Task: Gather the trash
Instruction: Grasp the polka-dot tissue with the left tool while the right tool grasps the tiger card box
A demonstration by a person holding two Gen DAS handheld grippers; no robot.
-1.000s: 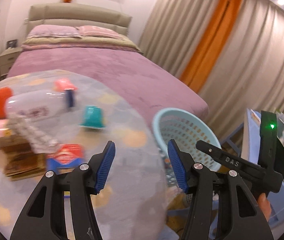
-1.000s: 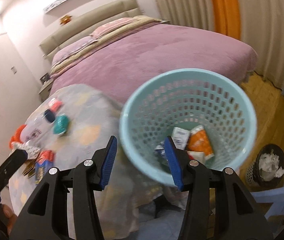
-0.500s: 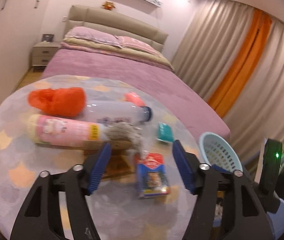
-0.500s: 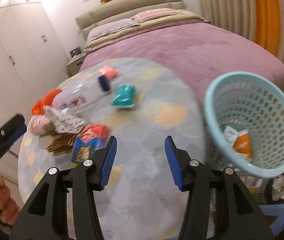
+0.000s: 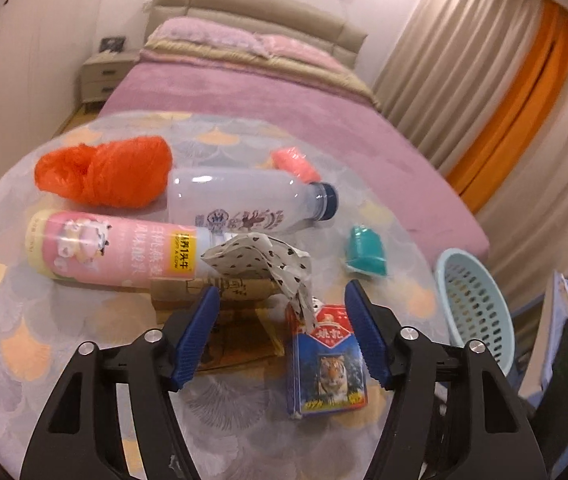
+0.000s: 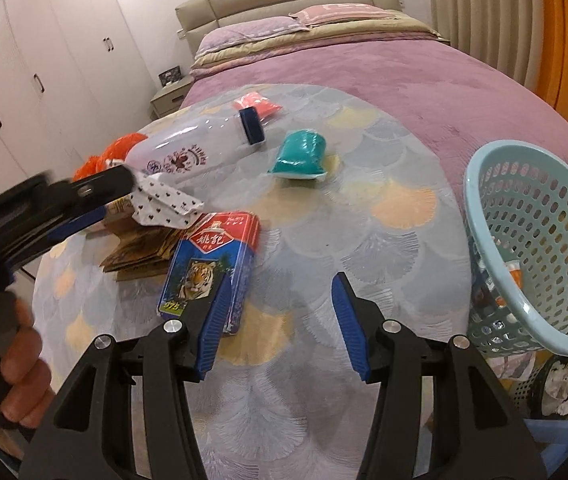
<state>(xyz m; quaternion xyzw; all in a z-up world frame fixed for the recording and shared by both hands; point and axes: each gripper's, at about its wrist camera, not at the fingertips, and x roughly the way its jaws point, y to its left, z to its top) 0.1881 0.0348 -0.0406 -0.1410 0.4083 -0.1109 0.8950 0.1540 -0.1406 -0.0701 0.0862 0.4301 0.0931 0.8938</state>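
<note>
Trash lies on a round table (image 5: pixel 11 320): an orange plastic bag (image 5: pixel 103 176), a white bottle (image 5: pixel 239 204), a pink bottle (image 5: pixel 103 248), a dotted crumpled paper (image 5: pixel 259 260), brown cardboard (image 5: pixel 235 320), a blue tiger box (image 5: pixel 328 364), a teal packet (image 5: pixel 364 252) and a pink packet (image 5: pixel 292 162). My left gripper (image 5: pixel 279 336) is open just above the cardboard and tiger box. My right gripper (image 6: pixel 279 324) is open and empty, above the table beside the tiger box (image 6: pixel 207 268). The light blue basket (image 6: pixel 536 248) holds some wrappers.
A bed with a purple cover (image 6: pixel 424 64) stands behind the table. White wardrobes (image 6: pixel 23 60) are at the left. Curtains (image 5: pixel 504 80) hang at the right. A small dark bin with paper (image 6: pixel 556 384) sits on the floor below the basket.
Both grippers have swung left from the basket toward the table. The left gripper has come closer to the trash pile. Both stay open.
</note>
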